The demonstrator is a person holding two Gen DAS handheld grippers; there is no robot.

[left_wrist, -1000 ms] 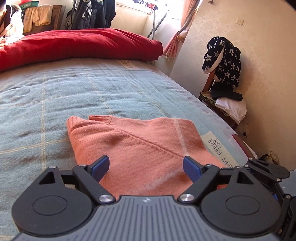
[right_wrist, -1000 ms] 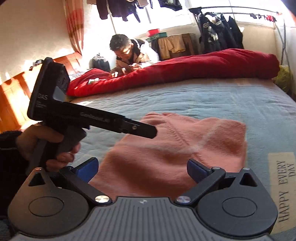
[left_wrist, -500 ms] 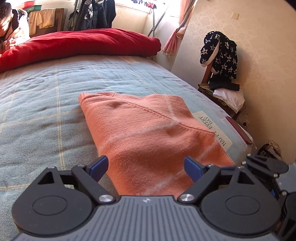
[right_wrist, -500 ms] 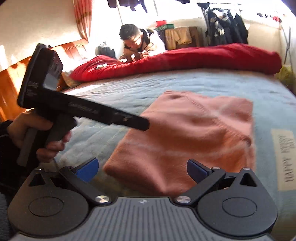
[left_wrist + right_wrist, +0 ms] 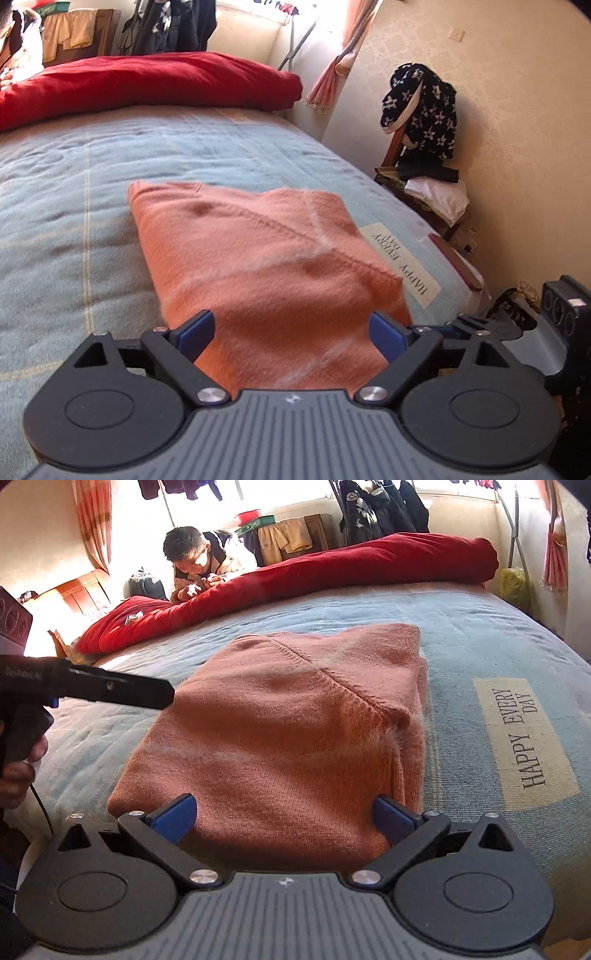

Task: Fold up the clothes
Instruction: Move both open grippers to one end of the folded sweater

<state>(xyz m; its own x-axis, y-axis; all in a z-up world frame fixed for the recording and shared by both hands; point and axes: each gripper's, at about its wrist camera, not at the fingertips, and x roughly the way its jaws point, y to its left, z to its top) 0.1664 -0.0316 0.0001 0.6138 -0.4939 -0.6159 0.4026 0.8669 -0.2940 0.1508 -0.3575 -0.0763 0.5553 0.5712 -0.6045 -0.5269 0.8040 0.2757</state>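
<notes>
Your left gripper (image 5: 291, 330) has its blue fingers (image 5: 195, 328) spread wide, and they have just been opening a little further; nothing is pinched between them, and the folded orange sweater (image 5: 266, 258) lies beyond and below the tips. Your right gripper (image 5: 286, 814) also stands with its fingers (image 5: 175, 814) spread wide and grips nothing; the near edge of the sweater (image 5: 288, 731) sits between the two pads without either pressing on it.

The sweater lies flat as a folded rectangle on the blue-green blanket (image 5: 74, 221) of the bed, stretching from the left gripper toward 12 o'clock. At 3 o'clock of it in the right wrist view, a cream label reading HAPPY EVERY DAY (image 5: 524, 738) is part of the blanket, just beside the sweater's edge. At 12 o'clock, well apart, a red duvet (image 5: 332, 568) lies bunched across the far end. Your left hand (image 5: 18, 771) shows at 9 o'clock in the right wrist view, with the left gripper's black body reaching the sweater's left edge.
</notes>
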